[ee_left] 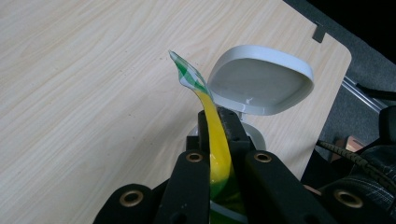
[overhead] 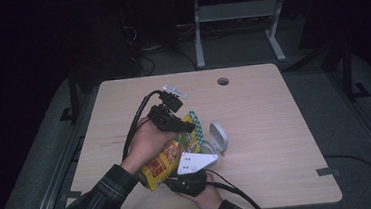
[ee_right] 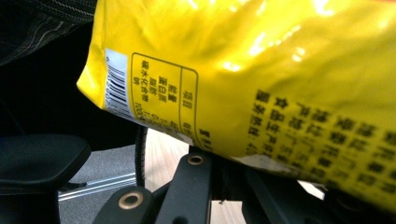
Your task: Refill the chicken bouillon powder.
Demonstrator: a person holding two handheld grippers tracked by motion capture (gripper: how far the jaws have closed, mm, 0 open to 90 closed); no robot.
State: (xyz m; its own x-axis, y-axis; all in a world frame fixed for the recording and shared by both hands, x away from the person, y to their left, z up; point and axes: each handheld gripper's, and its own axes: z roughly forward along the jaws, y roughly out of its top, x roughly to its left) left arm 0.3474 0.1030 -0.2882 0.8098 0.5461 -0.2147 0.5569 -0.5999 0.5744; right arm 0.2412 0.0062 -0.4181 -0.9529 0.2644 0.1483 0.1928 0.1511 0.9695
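Holding a snack bag point(overhead: 170, 158) up off the table point(overhead: 276, 137) w/ both grippers, I read the step as pulling the top seal apart, or tipping it toward the white container point(overhead: 218, 138) beside it; can't say which for sure.

Table first: pale wood, mostly bare, round cable hole point(overhead: 223, 81) near the far edge, well apart from the work. Dark floor and a desk frame point(overhead: 237, 20) beyond, no bother.

Bag next: yellow, glossy, green-checked top edge point(ee_left: 189, 77), hanging over the near middle of the table, tilted, top toward the container. Left gripper point(overhead: 177, 125) is clamped tight on the upper edge; in the left gripper view the yellow film runs straight up between its closed jaws. Right gripper point(overhead: 191, 176) grips low; in the right gripper view the printed back w/ barcode point(ee_right: 116, 84) sits just above the jaws, which look closed on the bottom seam, tho the pinch itself is hidden by the bag.

To do it well: keep both pinches on the seam, not the puffy middle, pull evenly, no jerks, or contents may spill.

Container: small, white, hinged lid point(ee_left: 261, 81) standing open, just beyond the bag top. It's the 1 thing in the way; a swing of the left gripper could knock it over.
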